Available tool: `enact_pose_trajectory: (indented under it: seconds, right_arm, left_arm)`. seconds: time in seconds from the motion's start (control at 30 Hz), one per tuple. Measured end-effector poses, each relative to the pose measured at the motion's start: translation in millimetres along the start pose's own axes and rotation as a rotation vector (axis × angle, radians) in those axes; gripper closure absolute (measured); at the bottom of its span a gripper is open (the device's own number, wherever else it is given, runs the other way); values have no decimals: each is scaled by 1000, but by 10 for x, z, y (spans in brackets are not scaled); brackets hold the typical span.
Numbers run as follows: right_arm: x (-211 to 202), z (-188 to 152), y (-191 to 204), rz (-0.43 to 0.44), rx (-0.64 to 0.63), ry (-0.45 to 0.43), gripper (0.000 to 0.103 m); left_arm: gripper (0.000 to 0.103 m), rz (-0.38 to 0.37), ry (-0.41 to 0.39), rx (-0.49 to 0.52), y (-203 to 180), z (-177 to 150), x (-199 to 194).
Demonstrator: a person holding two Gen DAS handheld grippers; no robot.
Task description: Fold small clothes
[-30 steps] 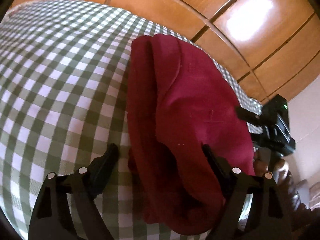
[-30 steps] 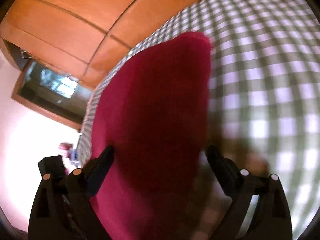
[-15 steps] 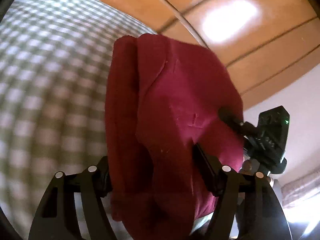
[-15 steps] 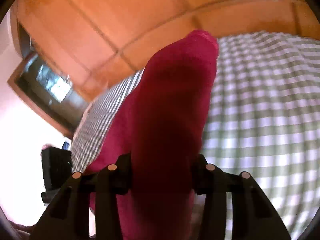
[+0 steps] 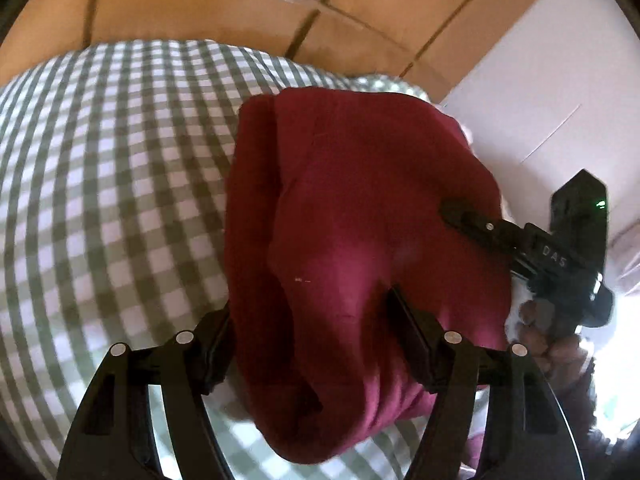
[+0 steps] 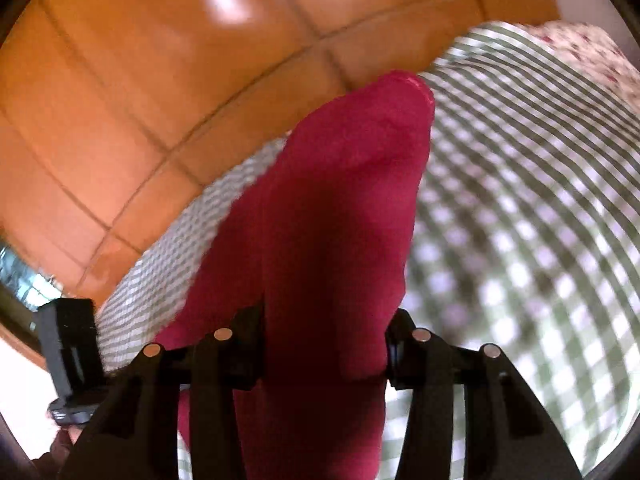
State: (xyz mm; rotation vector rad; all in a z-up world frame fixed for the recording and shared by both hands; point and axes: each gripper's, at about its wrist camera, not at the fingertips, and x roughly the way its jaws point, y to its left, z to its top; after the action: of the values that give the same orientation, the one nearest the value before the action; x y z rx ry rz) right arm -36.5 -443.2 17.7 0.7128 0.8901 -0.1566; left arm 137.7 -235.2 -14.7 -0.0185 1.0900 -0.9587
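A dark red garment (image 5: 360, 216) hangs folded above the green-and-white checked cloth (image 5: 112, 184). My left gripper (image 5: 316, 332) is shut on its near edge, the fabric bunched between the fingers. My right gripper (image 6: 324, 344) is shut on the garment's other end (image 6: 344, 208), which rises away from the camera. The right gripper also shows in the left wrist view (image 5: 516, 240) at the garment's right edge. The left gripper shows at the lower left of the right wrist view (image 6: 72, 356).
Orange-brown wooden panels (image 6: 168, 64) stand behind the checked surface. A white wall (image 5: 532, 92) is at the right in the left wrist view. A floral fabric (image 6: 580, 52) lies at the far right edge of the checked cloth.
Both grippers closed on the red garment from open a second ago and lifted it off the checked cloth. The views have tilted up toward the wooden panels.
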Motion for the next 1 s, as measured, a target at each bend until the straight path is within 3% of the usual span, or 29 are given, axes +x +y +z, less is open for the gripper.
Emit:
enact_pose_trajectory:
  seconds: [0.13, 0.3, 0.43, 0.57, 0.77, 0.93, 1.0]
  right_arm:
    - [-115, -54, -261, -64, 40, -27, 29]
    - [-487, -75, -142, -135, -26, -133, 31]
    - [-655, -128, 224, -154, -122, -193, 42]
    - [-403, -152, 481, -147, -186, -148, 46]
    - [315, -147, 615, -172, -243, 10, 47]
    - [396, -174, 695, -195, -294, 8, 44]
    - [374, -205, 702, -209, -312, 1, 44]
  left_arm:
    - [32, 61, -15, 47, -153, -2, 110]
    - [32, 102, -50, 61, -76, -52, 16]
    - [32, 138, -76, 61, 33, -69, -78]
    - [31, 161, -93, 18, 136, -212, -206]
    - [31, 182, -73, -28, 276, -364, -146]
    - [31, 187, -87, -45, 303, -426, -171]
    - [25, 199, -93, -44, 287, -442, -201]
